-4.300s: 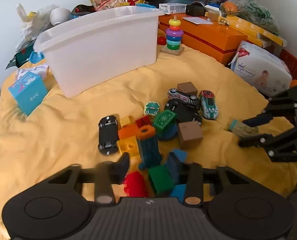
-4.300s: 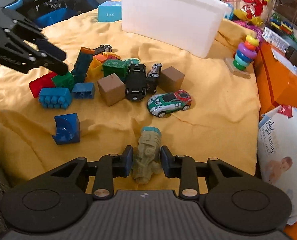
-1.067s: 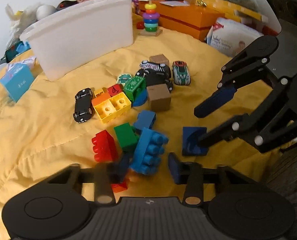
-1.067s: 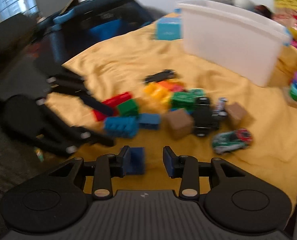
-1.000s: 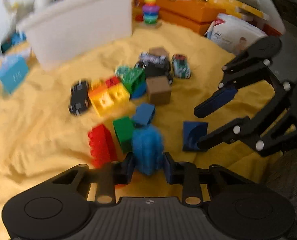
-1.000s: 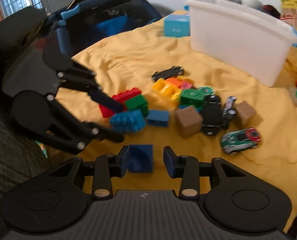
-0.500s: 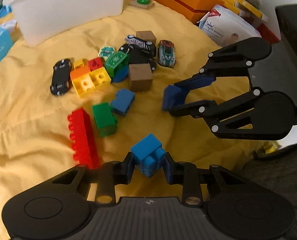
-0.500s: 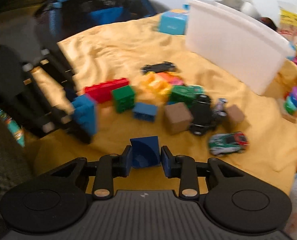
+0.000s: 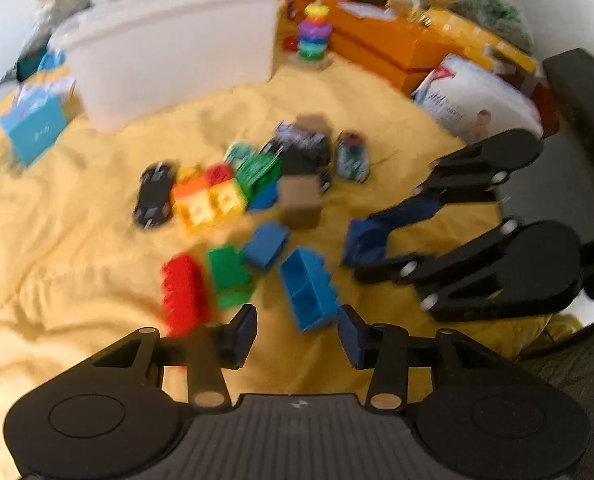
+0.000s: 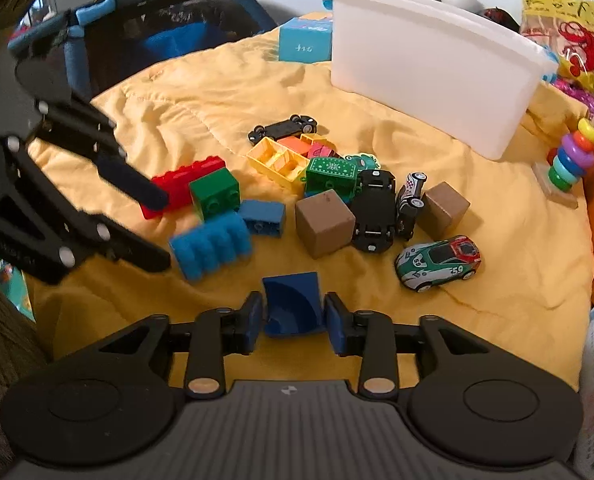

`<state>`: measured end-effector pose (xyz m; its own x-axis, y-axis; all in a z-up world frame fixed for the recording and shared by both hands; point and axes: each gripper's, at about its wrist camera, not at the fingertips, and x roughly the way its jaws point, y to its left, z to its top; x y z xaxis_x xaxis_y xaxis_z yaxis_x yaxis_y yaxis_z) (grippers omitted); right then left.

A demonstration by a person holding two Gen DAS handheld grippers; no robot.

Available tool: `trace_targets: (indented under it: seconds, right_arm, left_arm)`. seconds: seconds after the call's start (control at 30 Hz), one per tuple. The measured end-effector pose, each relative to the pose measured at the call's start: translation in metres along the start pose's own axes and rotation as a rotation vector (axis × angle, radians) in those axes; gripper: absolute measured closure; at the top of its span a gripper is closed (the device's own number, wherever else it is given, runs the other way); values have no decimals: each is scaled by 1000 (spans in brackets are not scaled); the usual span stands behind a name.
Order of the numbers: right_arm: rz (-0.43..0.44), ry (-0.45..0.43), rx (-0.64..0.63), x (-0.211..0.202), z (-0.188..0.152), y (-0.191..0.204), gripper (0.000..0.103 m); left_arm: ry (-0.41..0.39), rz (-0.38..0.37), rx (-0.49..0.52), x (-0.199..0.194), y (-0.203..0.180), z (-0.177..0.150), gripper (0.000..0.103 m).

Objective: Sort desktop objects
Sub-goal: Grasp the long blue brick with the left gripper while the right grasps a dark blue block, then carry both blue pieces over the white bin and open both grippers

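Yellow quilted cloth (image 10: 497, 320) covers the desk, and nearest, the right gripper (image 10: 293, 320) has the dark blue curved block (image 10: 293, 304) between its opening jaws, pads barely touching it. Just left, the left gripper (image 9: 297, 336) is opening too, the light blue brick (image 9: 309, 288) lying loose ahead, long axis pointing away. Beyond the toy pile, well apart, stands the white bin (image 10: 437, 64).

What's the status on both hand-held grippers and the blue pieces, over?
Left hand-held gripper opening, light blue brick loose on the yellow cloth. Right hand-held gripper opening around dark blue curved block. Nothing blocking the white bin.
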<state>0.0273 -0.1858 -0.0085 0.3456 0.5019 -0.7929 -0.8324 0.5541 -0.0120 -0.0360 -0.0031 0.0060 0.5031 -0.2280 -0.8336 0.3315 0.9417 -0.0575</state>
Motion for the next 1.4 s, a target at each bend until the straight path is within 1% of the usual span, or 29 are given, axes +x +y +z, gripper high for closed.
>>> trace_targets:
  seconds: [0.03, 0.07, 0.1, 0.17, 0.27, 0.3, 0.33, 0.37, 0.43, 0.53, 0.6, 0.63, 0.7, 0.8, 0.9, 0.97, 1.03, 1.1, 1.17, 1.27, 1.33, 1.4]
  right_arm:
    - [-7, -2, -8, 0, -1, 1, 61]
    - [-16, -3, -17, 0, -1, 2, 61]
    - [-21, -1, -27, 0, -1, 2, 62]
    - [-25, 3, -36, 1, -2, 2, 63]
    - [-28, 11, -39, 1, -4, 1, 68]
    - [-35, 15, -44, 2, -6, 1, 68]
    - [-36, 16, -45, 1, -7, 0, 68]
    - [-37, 21, -46, 1, -8, 0, 68]
    - [-29, 12, -35, -2, -10, -2, 68]
    - [-30, 0, -38, -3, -10, -2, 68]
    - [-31, -3, -32, -3, -10, -2, 68]
    - [-33, -7, -33, -4, -10, -1, 68]
    - [-33, -13, -34, -5, -10, 0, 68]
    - [-33, -10, -28, -4, -10, -2, 68]
    - [-36, -9, -28, -2, -10, -1, 67]
    - [-37, -9, -36, 0, -10, 0, 67]
    - [-39, -10, -42, 2, -9, 2, 67]
    - [-44, -7, -40, 4, -9, 3, 67]
    - [-46, -5, -36, 5, -10, 2, 67]
    - [-41, 1, -43, 4, -11, 3, 68]
    - [-40, 3, -49, 3, -11, 4, 69]
    - [-46, 0, -43, 1, -10, 3, 69]
  left_arm:
    - [-23, 15, 44, -3, -9, 3, 54]
    - [-52, 28, 113, -5, -20, 4, 54]
    - [-75, 29, 164, -8, -29, 4, 54]
    - [-85, -6, 217, -7, -36, 7, 54]
    - [-44, -41, 207, 7, -36, 11, 56]
    - [-18, -50, 198, 14, -36, 10, 59]
    - [9, -54, 189, 21, -35, 9, 59]
    - [9, -57, 192, 23, -35, 8, 59]
    - [-6, -12, 192, 21, -35, 6, 58]
    - [-28, 36, 191, 17, -31, 2, 58]
    - [-33, 99, 201, 16, -31, 1, 58]
    - [-33, 118, 201, 16, -30, 0, 58]
    - [-36, 126, 167, 14, -24, -3, 58]
    - [-44, 127, 87, 14, -13, -7, 58]
    - [-20, 143, 31, 20, -4, -13, 58]
    - [-6, 121, 3, 25, 1, -18, 61]
    - [-20, 89, -17, 25, 4, -19, 69]
    - [-20, 65, -18, 26, 6, -18, 76]
    - [-15, 32, -21, 25, 6, -19, 76]
    - [-13, 13, -11, 23, 6, -21, 76]
    - [-28, 6, -8, 20, 5, -19, 76]
    - [-61, 5, 4, 10, 4, -13, 76]
